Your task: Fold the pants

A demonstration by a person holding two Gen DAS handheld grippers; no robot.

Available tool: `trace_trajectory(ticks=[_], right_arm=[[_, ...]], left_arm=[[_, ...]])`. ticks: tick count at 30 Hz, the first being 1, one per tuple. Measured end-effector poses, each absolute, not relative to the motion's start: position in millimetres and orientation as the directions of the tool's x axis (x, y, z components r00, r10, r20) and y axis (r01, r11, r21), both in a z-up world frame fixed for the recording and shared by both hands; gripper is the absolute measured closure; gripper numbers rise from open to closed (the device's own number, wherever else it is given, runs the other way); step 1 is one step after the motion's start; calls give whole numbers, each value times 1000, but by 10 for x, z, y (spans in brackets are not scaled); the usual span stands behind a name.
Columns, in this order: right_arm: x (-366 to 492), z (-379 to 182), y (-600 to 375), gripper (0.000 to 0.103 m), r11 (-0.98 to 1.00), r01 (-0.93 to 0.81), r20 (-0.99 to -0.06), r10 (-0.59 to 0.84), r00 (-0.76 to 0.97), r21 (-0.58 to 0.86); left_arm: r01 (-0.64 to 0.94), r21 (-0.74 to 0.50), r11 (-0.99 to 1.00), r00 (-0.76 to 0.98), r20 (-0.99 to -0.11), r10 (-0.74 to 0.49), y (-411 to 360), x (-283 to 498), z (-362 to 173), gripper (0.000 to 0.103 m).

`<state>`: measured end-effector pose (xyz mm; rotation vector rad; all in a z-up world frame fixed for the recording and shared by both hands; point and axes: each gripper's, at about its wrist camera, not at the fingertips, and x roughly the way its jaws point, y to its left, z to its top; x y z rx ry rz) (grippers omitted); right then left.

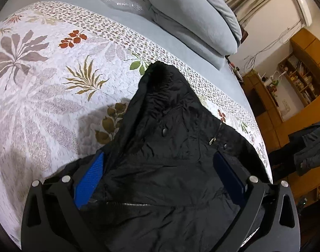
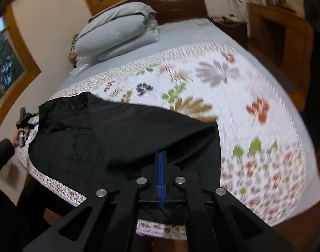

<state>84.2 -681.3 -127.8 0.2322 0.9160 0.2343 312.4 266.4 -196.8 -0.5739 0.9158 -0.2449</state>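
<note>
One pair of black pants (image 1: 170, 147) lies on the bed, on the floral quilt (image 1: 44, 73), at the near edge of the mattress. In the right wrist view part of the pants (image 2: 109, 134) is lifted and drawn over the rest in a diagonal fold.

Two claws. Left claw (image 1: 160, 174): jaws wide apart, blue pads (image 1: 88, 180) on either side of the fabric, which bunches up between them; pads not pressing on it. One snap button (image 1: 165, 131), one zipper pull (image 1: 212, 140) and a second zipper line (image 1: 130, 204) show on the cloth here. The right wrist view shows the left claw (image 2: 26, 121) small at the far left, by the waistband end, in a hand (image 2: 13, 140) with a dark sleeve.

Right claw (image 2: 161, 155): jaws together, blue pads (image 2: 161, 174) flush against each other, black fabric lying around the tips and under the frame. Cannot tell if cloth is pinched between the pads.

Around: one folded grey duvet (image 2: 117, 35) at the head end on a grey-blue sheet (image 1: 122, 14), well apart from the pants. One dark wooden headboard (image 2: 181, 4). Two windows (image 2: 4, 63) on the left wall in the right wrist view. Wooden shelving (image 1: 296, 79) and one hanging dark jacket (image 1: 307, 147) beside the bed. One air conditioner (image 1: 302, 6) high on the wall. Right wrist view is motion-blurred on its right half. The quilt beyond the pants is bare.
</note>
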Motion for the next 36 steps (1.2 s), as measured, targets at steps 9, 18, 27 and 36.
trace_trajectory(ticks=[9,18,27,36], right_arm=[[1812,-833,-5322,18,873,-421,-699,462,546,247],[3695,-1201,-3107,23,678,-680,-742,602,297,278],[4618,-1718,-2143,25,635,-755,-891,423,165,162],[4936,-2296,-1847,42,566,-813,-966,257,20,134]], left_arm=[[-22,-558,829,606,-667,-433,2650,3201,-2041,3],[-13,-607,795,635,-619,-462,2768,3197,-2107,3],[1,-532,847,591,-683,-430,2696,3308,-2083,2],[39,-490,871,566,-708,-423,2685,3375,-2106,2]])
